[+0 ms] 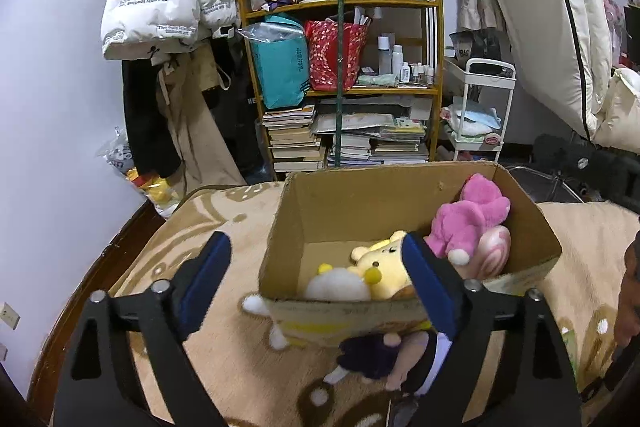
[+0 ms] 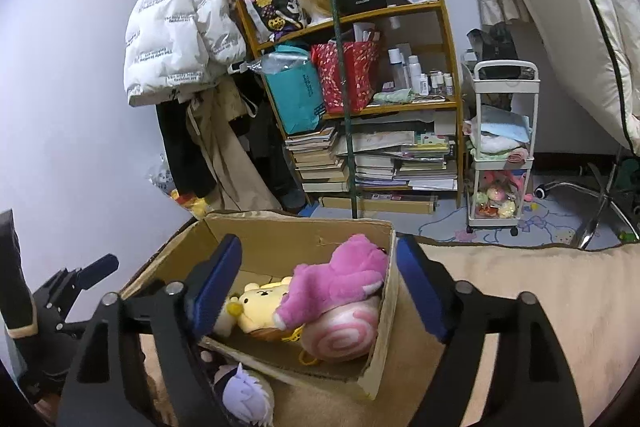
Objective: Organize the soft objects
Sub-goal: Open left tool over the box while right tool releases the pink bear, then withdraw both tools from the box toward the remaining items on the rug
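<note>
Both grippers, left (image 1: 318, 283) and right (image 2: 320, 287), gape empty at the cardboard box (image 1: 288, 223); purple-haired doll (image 1: 384, 355) lies outside at its 6 o'clock wall, so grip its torso squarely before lifting.

Plush toys (image 2: 336, 279) lie in box (image 2: 384, 311) before shelf (image 2: 400, 107).

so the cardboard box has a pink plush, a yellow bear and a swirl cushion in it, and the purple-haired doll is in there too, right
Not quite. The purple-haired doll lies outside the cardboard box, on the beige blanket against its near wall, as the right wrist view shows. The pink plush, yellow bear and swirl cushion are inside.
</note>
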The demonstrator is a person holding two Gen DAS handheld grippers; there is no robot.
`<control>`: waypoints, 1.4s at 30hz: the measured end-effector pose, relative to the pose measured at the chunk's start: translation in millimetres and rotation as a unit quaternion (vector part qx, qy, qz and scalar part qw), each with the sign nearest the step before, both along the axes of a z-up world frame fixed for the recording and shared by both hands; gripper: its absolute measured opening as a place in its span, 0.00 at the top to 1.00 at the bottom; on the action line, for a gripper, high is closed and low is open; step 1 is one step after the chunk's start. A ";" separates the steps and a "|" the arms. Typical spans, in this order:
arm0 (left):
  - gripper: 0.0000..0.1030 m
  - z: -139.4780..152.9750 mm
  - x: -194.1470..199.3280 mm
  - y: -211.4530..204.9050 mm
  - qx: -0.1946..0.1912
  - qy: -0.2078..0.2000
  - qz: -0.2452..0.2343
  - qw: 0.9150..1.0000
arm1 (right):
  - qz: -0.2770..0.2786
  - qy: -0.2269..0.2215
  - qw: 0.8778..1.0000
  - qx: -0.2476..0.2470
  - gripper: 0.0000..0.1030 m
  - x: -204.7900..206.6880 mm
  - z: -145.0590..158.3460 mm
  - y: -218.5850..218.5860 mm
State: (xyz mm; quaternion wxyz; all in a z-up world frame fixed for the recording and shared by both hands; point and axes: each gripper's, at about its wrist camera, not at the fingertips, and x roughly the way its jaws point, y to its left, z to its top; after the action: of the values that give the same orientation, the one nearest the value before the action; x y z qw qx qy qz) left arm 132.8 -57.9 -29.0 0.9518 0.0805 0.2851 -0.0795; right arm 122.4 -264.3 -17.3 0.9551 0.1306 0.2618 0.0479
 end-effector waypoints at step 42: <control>0.05 13.8 -123.6 28.9 0.035 0.065 -0.006 0.997 | -0.043 0.075 0.996 -0.020 0.00 -148.6 12.5 26.2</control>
State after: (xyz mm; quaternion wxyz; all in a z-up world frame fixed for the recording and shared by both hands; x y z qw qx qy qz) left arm 9.2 -29.0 -15.3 0.9272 0.1102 0.3487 -0.0805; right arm -26.2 -238.1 -4.8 0.9364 0.1260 0.3274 -0.0080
